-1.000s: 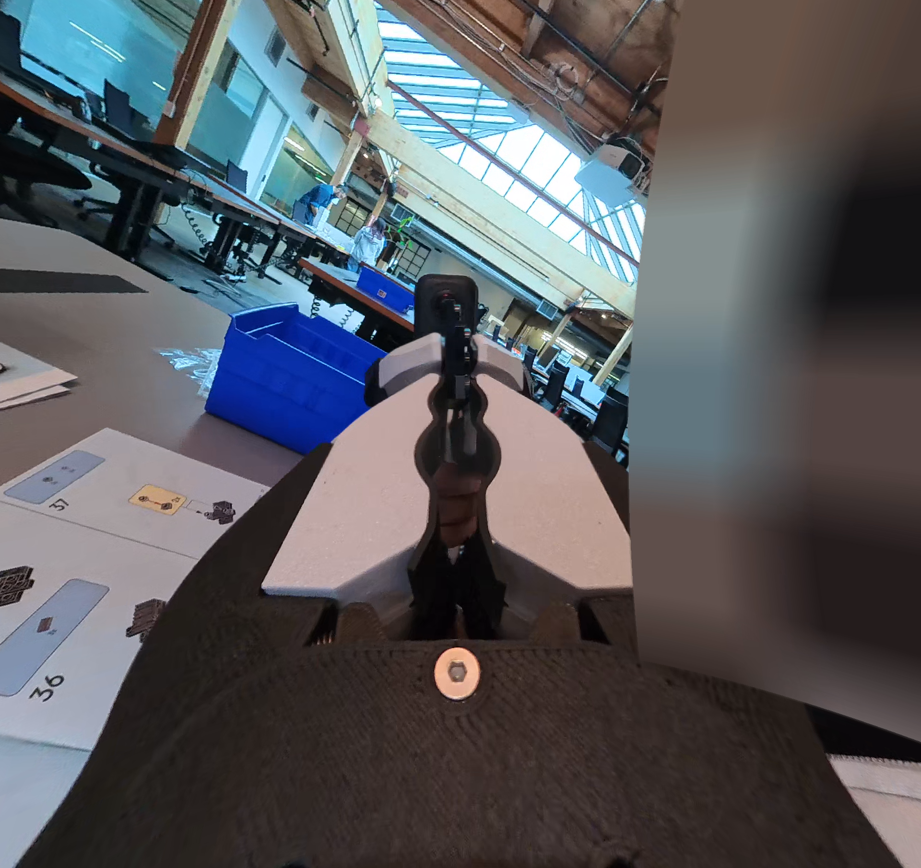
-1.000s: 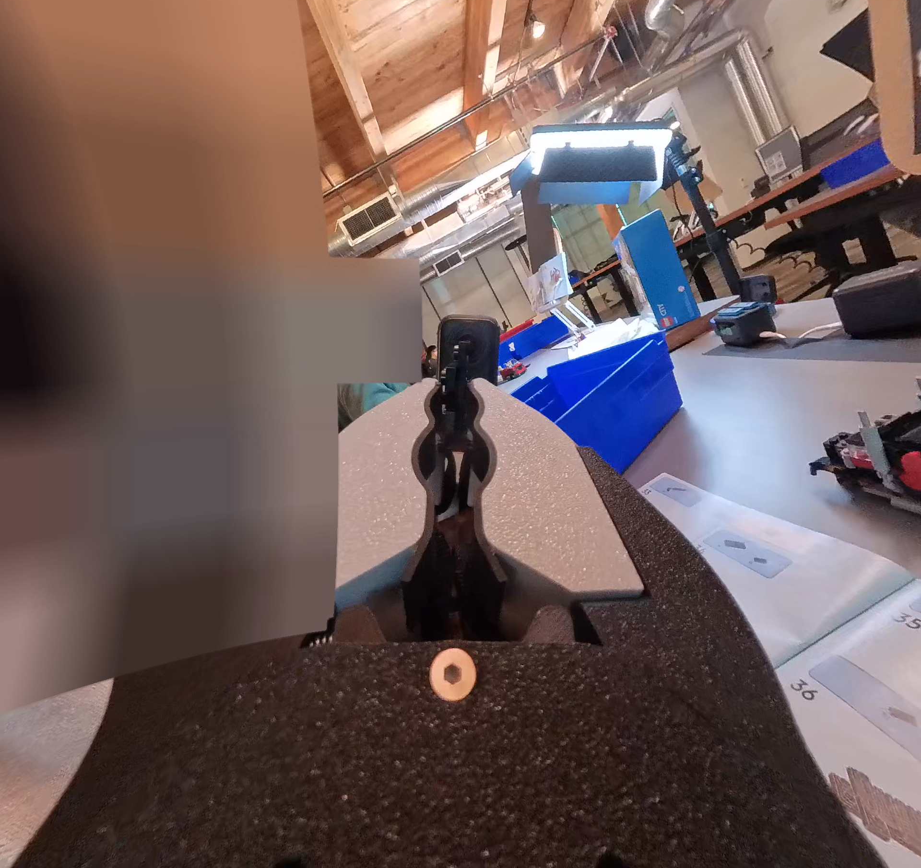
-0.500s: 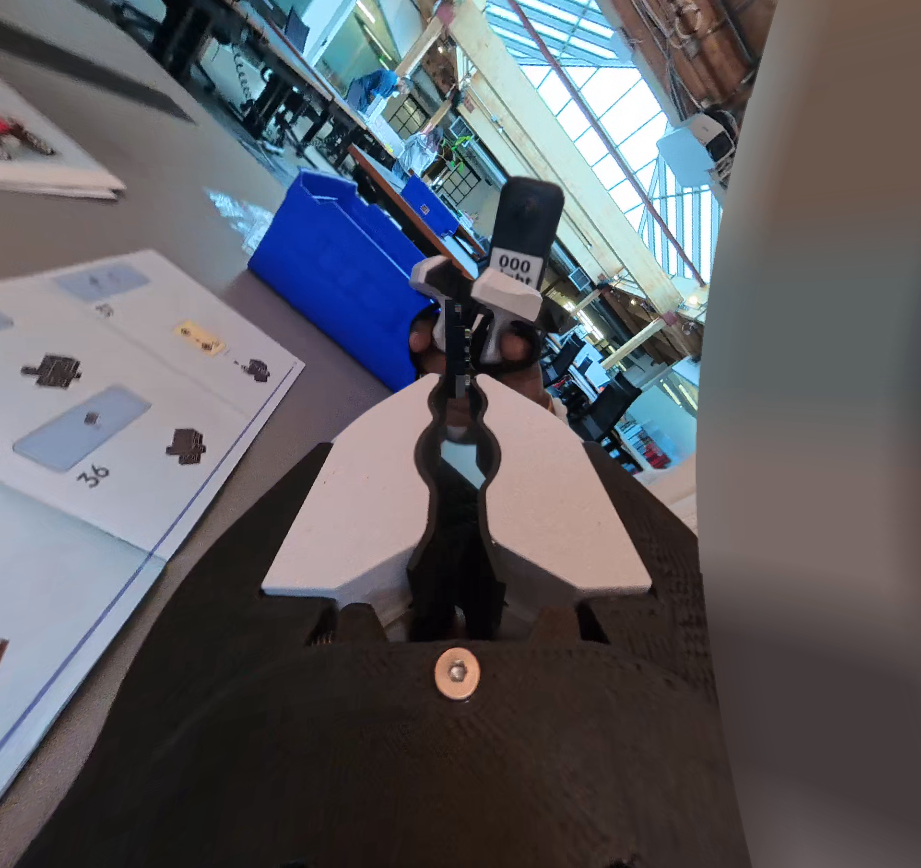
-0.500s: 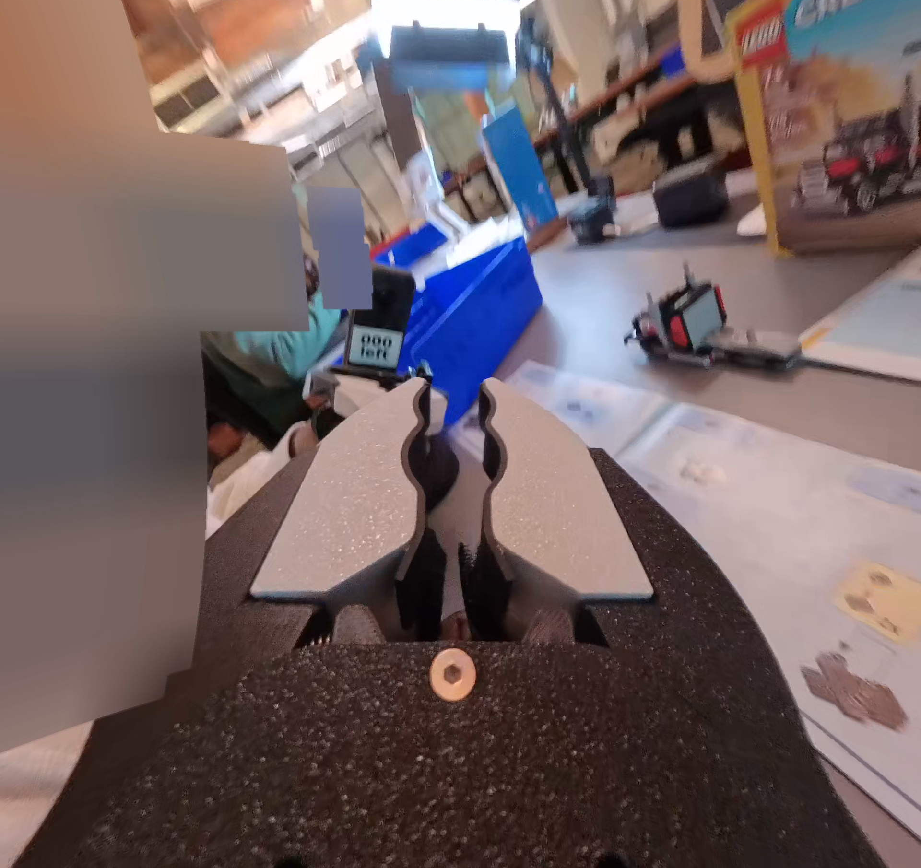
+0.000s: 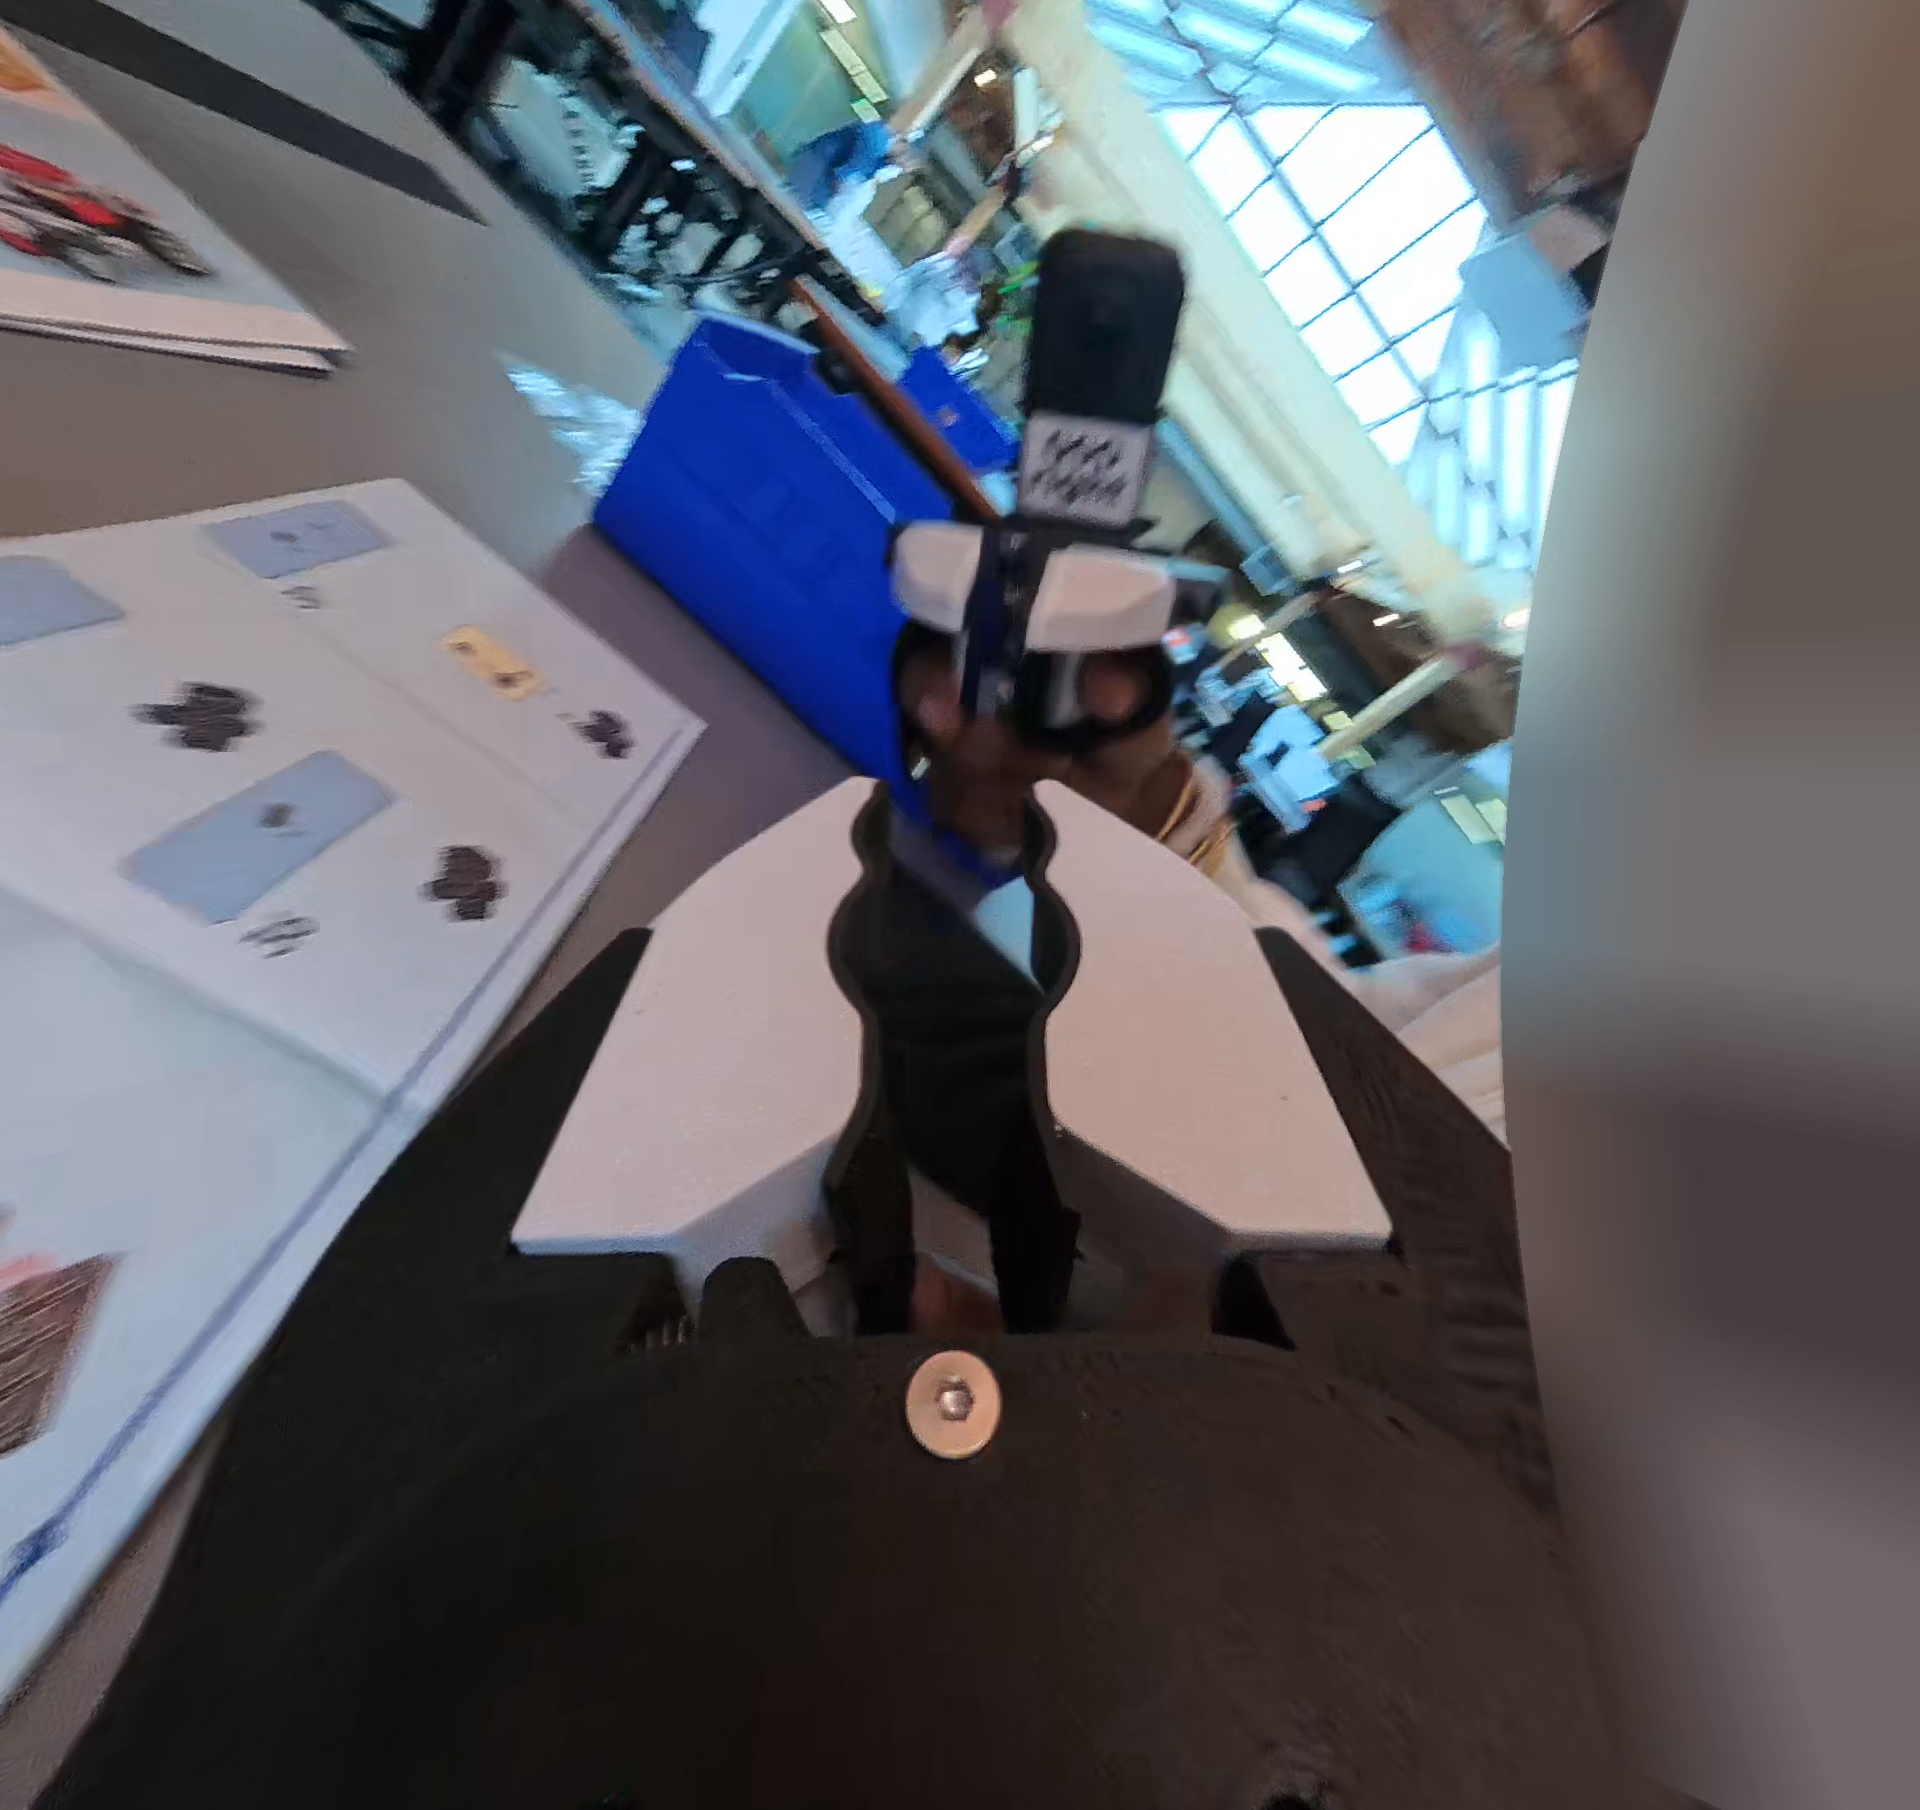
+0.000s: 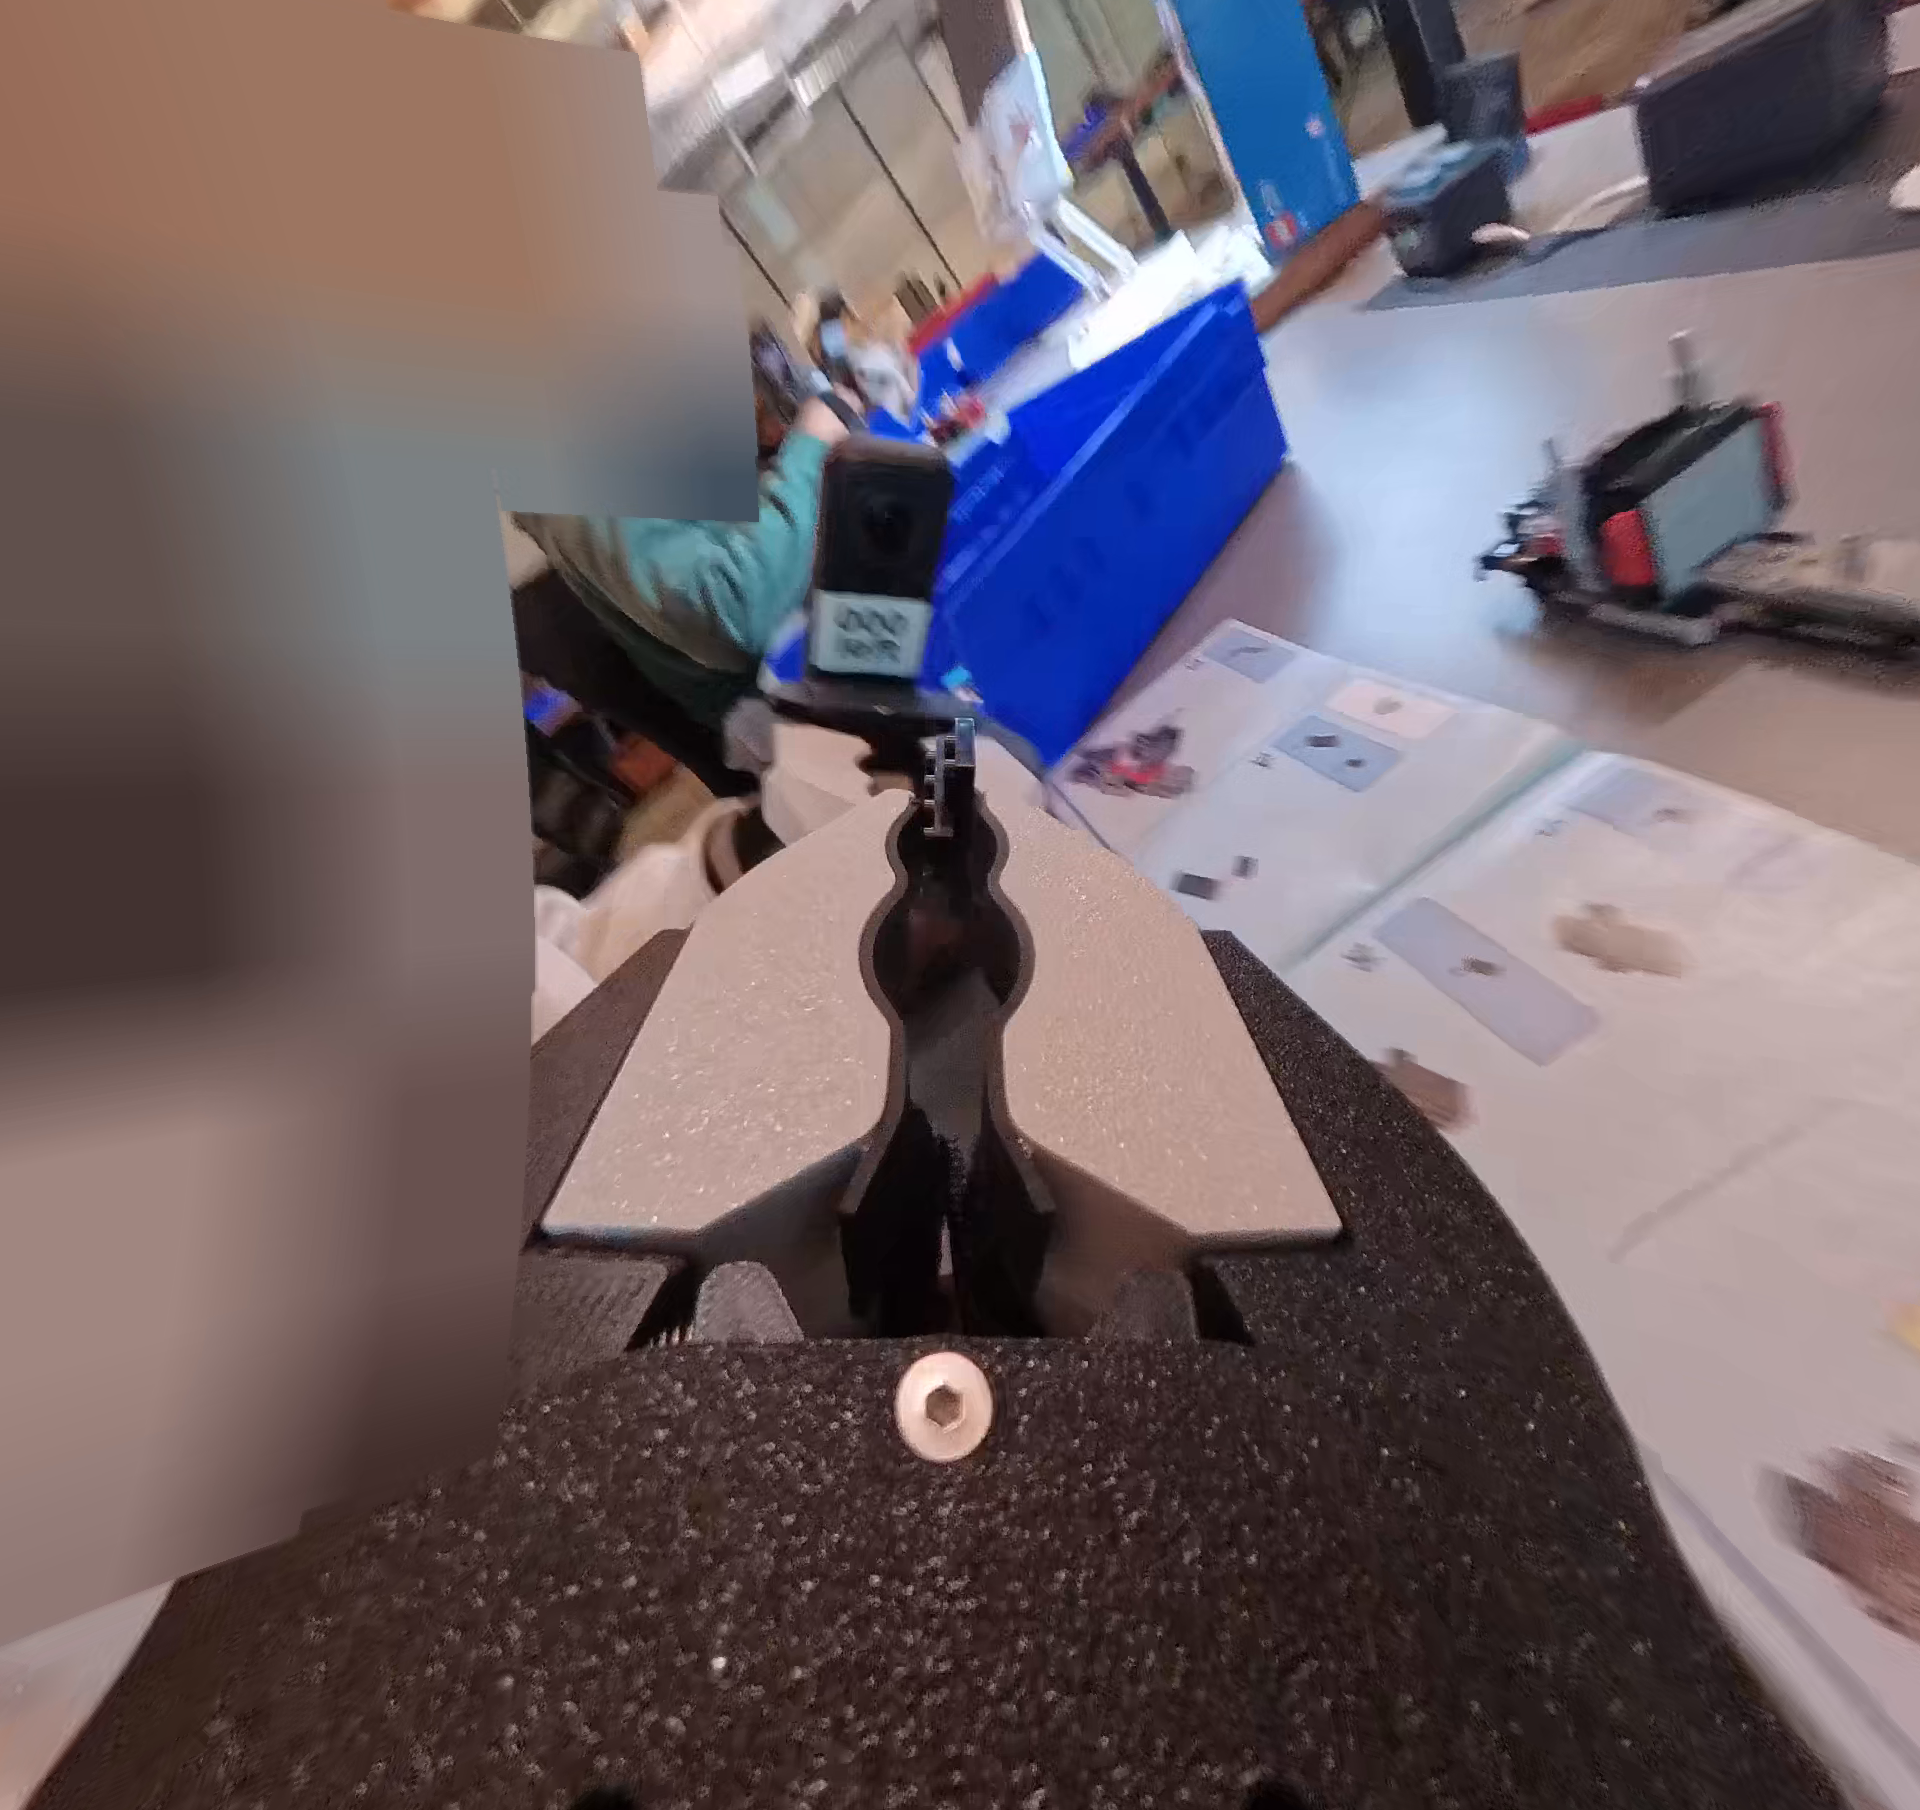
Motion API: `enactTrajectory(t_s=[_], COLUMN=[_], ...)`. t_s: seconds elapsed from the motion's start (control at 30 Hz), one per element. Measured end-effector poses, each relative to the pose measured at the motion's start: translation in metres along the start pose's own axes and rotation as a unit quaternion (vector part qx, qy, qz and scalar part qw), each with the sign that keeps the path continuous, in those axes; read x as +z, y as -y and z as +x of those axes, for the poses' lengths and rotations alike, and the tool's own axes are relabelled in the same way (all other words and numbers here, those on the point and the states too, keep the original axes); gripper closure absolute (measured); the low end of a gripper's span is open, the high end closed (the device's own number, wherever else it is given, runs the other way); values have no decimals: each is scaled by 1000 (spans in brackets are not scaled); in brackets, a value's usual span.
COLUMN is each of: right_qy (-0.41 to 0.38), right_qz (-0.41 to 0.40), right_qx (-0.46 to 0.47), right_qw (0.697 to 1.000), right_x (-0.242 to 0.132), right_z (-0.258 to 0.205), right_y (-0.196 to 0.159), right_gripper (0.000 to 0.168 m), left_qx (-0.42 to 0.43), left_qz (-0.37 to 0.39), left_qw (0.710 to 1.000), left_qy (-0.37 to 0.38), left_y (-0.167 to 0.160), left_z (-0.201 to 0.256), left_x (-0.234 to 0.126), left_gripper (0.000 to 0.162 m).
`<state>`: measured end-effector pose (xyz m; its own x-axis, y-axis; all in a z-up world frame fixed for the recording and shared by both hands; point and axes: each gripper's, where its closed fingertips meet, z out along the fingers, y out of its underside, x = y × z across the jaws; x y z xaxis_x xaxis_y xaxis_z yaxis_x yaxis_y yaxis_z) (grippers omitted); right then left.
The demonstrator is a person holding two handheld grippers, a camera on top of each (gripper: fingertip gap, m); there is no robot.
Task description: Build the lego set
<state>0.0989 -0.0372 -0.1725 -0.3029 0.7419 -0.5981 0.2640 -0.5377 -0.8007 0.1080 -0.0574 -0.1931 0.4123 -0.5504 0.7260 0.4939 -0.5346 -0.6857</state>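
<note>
Pinching a thin stepped black piece [image 6: 943,781], the right gripper's [image 6: 943,810] grainy grey jaws; the left's [image 5: 951,825] smooth, narrowly parted.

From my left camera I see the left gripper [image 5: 951,825] raised above the grey table [image 5: 260,389], its pale fingers [image 5: 727,1033] parted with nothing between them. Facing me just beyond is the right gripper [image 5: 1003,607], pinching a small dark lego piece [image 5: 992,638]. A blue bin [image 5: 769,555] stands behind it, the open instruction booklet [image 5: 312,784] lies to the left.
</note>
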Motion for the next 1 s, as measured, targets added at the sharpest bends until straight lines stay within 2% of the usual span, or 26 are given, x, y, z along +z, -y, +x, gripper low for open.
enactTrajectory(t_s=[0.07,0.17,0.27,0.37,0.47,0.53,0.57,0.73,0.87,1.0], right_qy=[-45,-109,-38,2,23,10,-3,-67,-131,-202], right_qz=[-107,-322,-466,-553,-583,-598,-604,-556,-463,-424], right_qx=[-59,-115,-125,-102,-68,-80,-87,-160,-253,-272], right_qw=[991,933,875,827,810,797,792,813,839,840], right_x=[-9,-17,-9,-7,-1,1,1,1,-8,-15], right_z=[19,64,81,90,92,102,108,115,102,109], right_y=[-4,-27,-55,-73,-80,-81,-79,-57,-57,-76], right_gripper=[160,160,160,160,160,159,153,122,123,124], left_qx=[49,123,169,175,164,161,160,153,149,142], left_qz=[-16,-58,-102,-117,-126,-123,-121,-113,-112,-111], left_qw=[997,983,964,961,963,965,966,969,971,973], left_qy=[53,122,178,181,171,164,161,156,152,141], left_y=[1,1,0,-4,-10,-9,-8,-7,-8,-8], left_z=[-11,-25,-44,-50,-52,-50,-50,-49,-50,-49], left_x=[-12,-25,-32,-31,-30,-30,-30,-32,-32,-32], left_gripper=[131,126,125,125,125,125,125,126,126,126])
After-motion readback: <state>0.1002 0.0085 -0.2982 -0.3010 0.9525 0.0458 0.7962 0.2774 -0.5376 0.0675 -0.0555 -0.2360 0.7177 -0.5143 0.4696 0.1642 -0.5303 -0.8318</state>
